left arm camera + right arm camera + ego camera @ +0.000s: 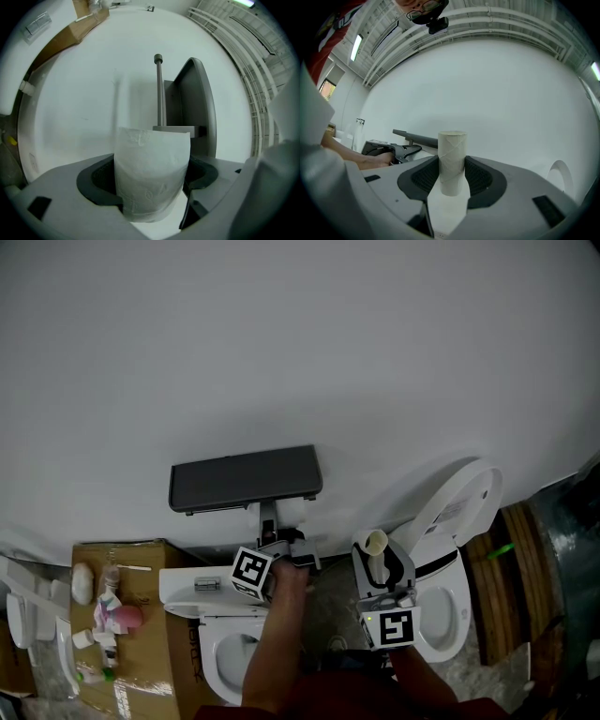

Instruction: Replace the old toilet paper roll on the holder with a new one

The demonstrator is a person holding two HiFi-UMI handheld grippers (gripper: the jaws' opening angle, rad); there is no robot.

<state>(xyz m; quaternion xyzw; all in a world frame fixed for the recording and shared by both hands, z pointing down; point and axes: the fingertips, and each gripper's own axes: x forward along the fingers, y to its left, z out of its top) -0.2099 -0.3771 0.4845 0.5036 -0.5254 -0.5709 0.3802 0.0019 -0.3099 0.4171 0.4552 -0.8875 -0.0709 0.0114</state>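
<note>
Two cylinders are held. Left gripper (pixel 152 197) fingers (pixel 101 180) clamp the new roll (pixel 152 173) just before the holder (pixel 197 108), its axis parallel to the rod (pixel 160 93), whose capped end stands free. Right gripper (pixel 452 183) fingers (pixel 419 180) pinch the empty tube (pixel 452 154) upright, right of the holder.

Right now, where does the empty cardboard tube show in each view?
Head view: cardboard tube right of centre, upright in the right tongs.
Left gripper view: not in it; the new roll shows instead.
Right gripper view: dead centre, gripped upright.
Shared landmark: the dark holder, in all three views.
</note>
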